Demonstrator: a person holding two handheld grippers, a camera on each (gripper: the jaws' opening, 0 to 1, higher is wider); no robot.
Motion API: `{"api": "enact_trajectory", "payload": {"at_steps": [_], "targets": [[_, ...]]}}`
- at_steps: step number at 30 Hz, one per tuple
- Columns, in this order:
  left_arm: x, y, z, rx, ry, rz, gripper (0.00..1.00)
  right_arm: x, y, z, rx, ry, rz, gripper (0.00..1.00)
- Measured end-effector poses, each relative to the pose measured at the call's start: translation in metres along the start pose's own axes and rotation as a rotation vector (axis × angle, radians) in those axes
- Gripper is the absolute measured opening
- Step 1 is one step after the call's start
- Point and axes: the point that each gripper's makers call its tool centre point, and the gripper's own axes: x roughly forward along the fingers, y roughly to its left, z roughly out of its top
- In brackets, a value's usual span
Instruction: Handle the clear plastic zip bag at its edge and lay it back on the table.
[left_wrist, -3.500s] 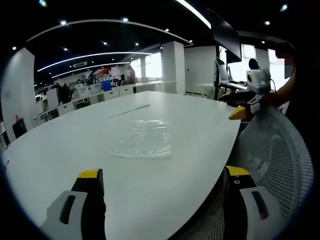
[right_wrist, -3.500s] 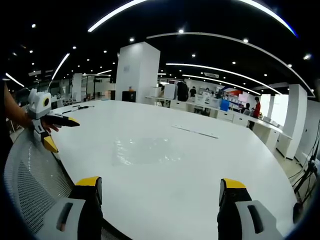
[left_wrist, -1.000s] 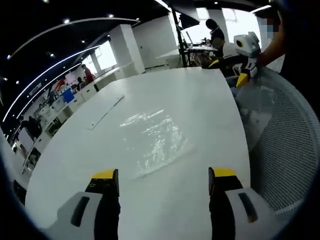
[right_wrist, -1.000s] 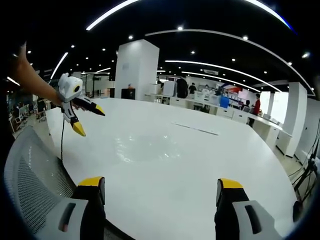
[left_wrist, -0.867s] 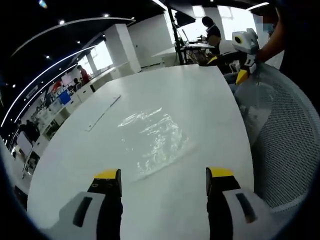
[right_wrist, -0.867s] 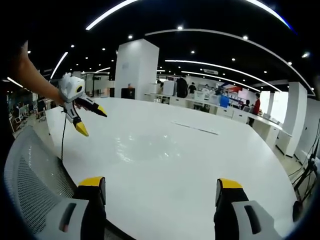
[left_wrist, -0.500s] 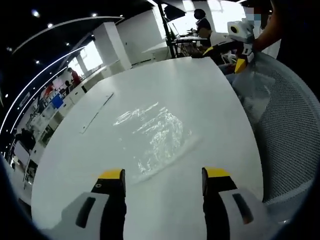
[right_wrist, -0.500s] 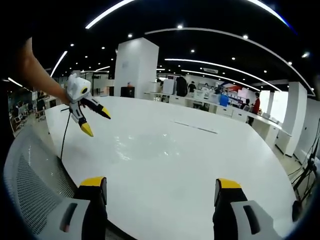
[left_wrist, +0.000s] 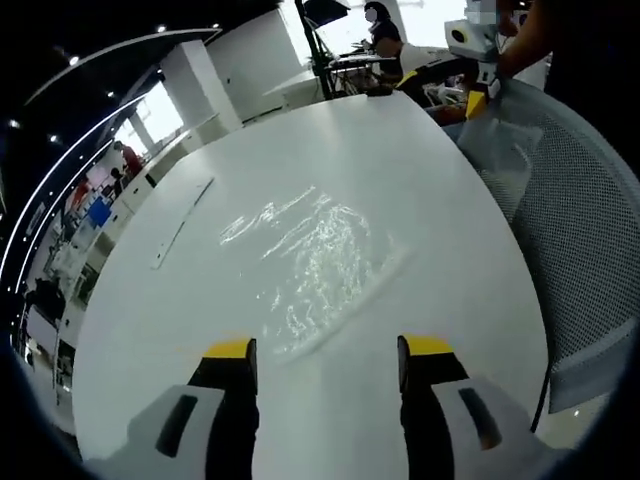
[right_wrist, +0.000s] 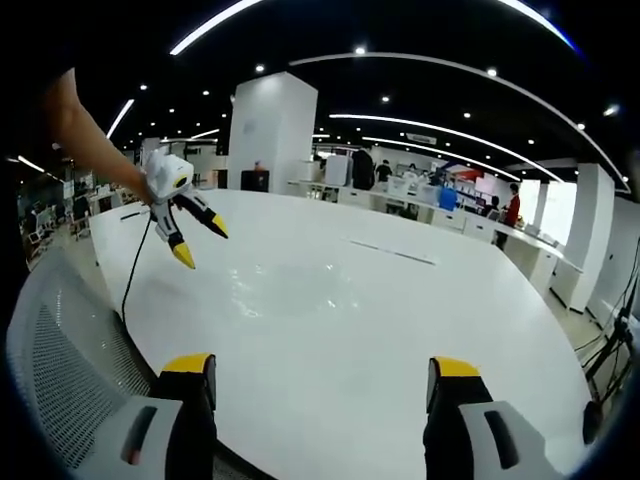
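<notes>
Closer now than a moment ago, the left gripper (left_wrist: 325, 350) has come forward over the white worktop (left_wrist: 420, 180), so that the clear plastic zip bag (left_wrist: 315, 265) sits larger and just ahead of its yellow-tipped fingers (left_wrist: 232, 352). In the left gripper view those fingers stand spread apart with nothing between them, above the bare worktop on the near side of the bag. The bag lies flat and crinkled on the worktop, its near edge running slantwise just beyond the fingertips, not touched by them. A long thin strip (left_wrist: 183, 222) lies on the worktop to the far left of the bag, well apart from it. At the upper right the right gripper (left_wrist: 478, 85) is seen beyond the worktop's edge, held by a hand (left_wrist: 515, 55), over the grey mesh back of a chair (left_wrist: 585, 230). Desks and people stand far off in the office.

In the right gripper view the right gripper (right_wrist: 318, 375) has its fingers (right_wrist: 190, 368) spread wide with nothing held, low at the near edge of the worktop (right_wrist: 400, 310). The bag (right_wrist: 280, 295) shows only as a faint glossy patch on the worktop's middle. The left gripper (right_wrist: 200, 240) hangs at the left, above the worktop, its fingers open and pointing down toward the bag, held by a bare forearm (right_wrist: 90, 130). The chair's mesh (right_wrist: 60, 350) fills the lower left.
</notes>
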Motion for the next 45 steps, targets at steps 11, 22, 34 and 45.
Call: {"api": "enact_trajectory", "payload": {"at_steps": [11, 22, 34, 45], "targets": [[0.012, 0.001, -0.017, 0.133, 0.081, -0.069, 0.48, 0.000, -0.001, -0.001, -0.001, 0.007, -0.005, 0.86], [0.020, 0.008, -0.026, 0.275, 0.147, -0.110, 0.40, 0.000, -0.002, -0.003, 0.001, 0.016, -0.006, 0.85], [0.033, 0.016, -0.026, 0.394, 0.196, -0.167, 0.31, 0.001, -0.003, -0.007, -0.007, 0.035, -0.008, 0.84], [0.040, 0.025, -0.032, 0.410, 0.224, -0.206, 0.26, 0.002, -0.002, -0.010, -0.015, 0.055, -0.003, 0.83]]}}
